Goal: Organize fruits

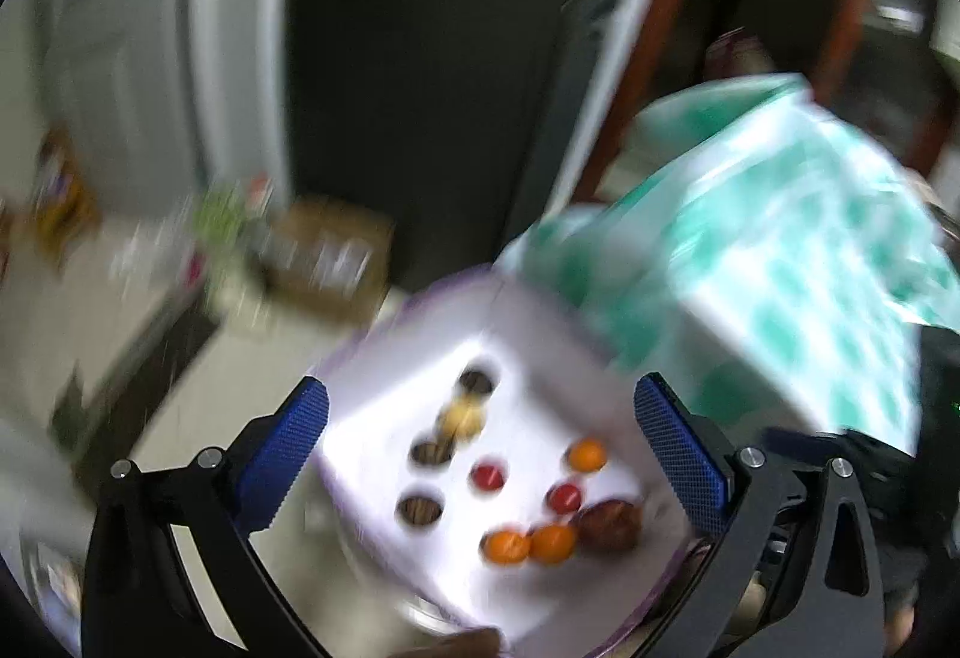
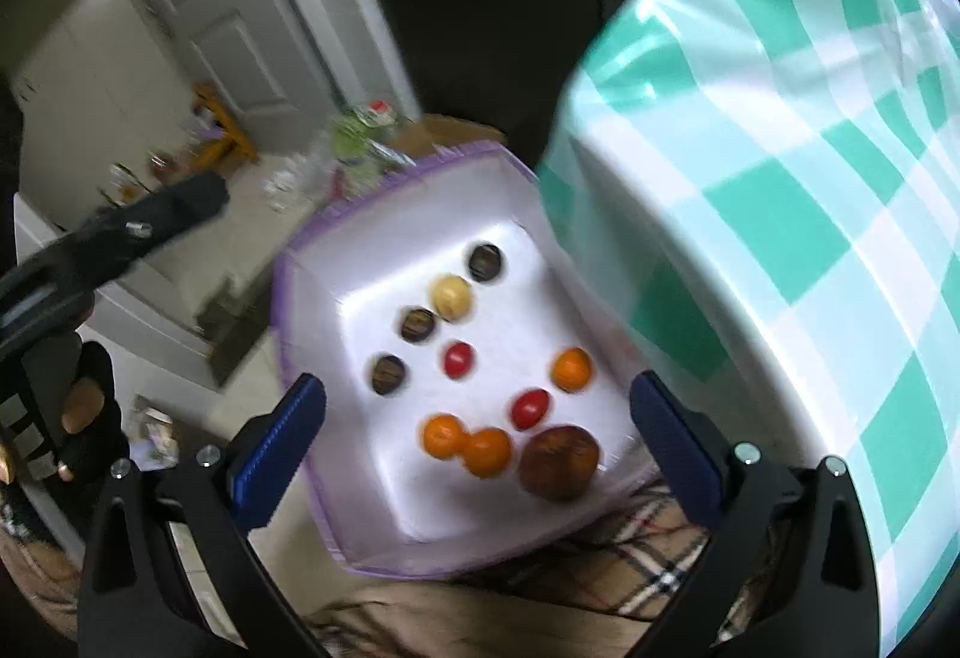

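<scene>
Partly blurred, the tray (image 1: 372,406) of fruits (image 2: 558,460) loses detail.

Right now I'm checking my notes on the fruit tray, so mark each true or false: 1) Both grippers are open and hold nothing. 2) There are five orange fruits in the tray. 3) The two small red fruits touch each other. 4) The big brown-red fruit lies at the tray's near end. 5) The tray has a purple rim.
1) True: the right gripper and left gripper are open and hold nothing.
2) False: three orange fruits, one apart, two side by side.
3) False: the red fruits lie apart.
4) True: the big fruit is nearest the gripper.
5) True: the tray has a purple rim.
</scene>
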`<move>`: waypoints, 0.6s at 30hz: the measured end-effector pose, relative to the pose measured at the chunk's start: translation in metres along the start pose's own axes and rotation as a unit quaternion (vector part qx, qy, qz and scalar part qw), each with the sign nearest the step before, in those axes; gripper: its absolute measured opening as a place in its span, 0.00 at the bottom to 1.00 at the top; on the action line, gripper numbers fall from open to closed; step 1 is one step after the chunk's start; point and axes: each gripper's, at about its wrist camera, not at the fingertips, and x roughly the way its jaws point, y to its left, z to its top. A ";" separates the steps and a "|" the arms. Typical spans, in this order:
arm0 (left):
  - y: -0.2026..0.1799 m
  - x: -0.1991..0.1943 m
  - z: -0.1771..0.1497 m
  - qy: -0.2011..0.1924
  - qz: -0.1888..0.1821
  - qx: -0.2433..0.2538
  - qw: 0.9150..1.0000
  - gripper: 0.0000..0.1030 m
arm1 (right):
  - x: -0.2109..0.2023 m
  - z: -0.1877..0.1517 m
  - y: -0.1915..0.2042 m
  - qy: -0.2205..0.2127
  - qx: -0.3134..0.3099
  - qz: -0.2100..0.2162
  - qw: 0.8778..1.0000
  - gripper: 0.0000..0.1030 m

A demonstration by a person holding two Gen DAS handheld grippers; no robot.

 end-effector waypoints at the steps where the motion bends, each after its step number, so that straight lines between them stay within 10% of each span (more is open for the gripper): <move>1: 0.008 0.015 -0.004 0.022 0.016 -0.023 0.999 0.96 | 0.009 -0.001 0.000 0.011 -0.003 -0.011 1.000 0.99; 8: 0.005 0.063 -0.039 0.077 0.084 0.004 0.993 0.96 | 0.066 -0.012 0.009 0.087 -0.043 -0.052 0.994 0.99; 18: -0.021 0.079 -0.066 0.090 0.046 0.063 0.993 0.96 | 0.107 -0.029 0.003 0.139 -0.050 -0.080 0.986 0.99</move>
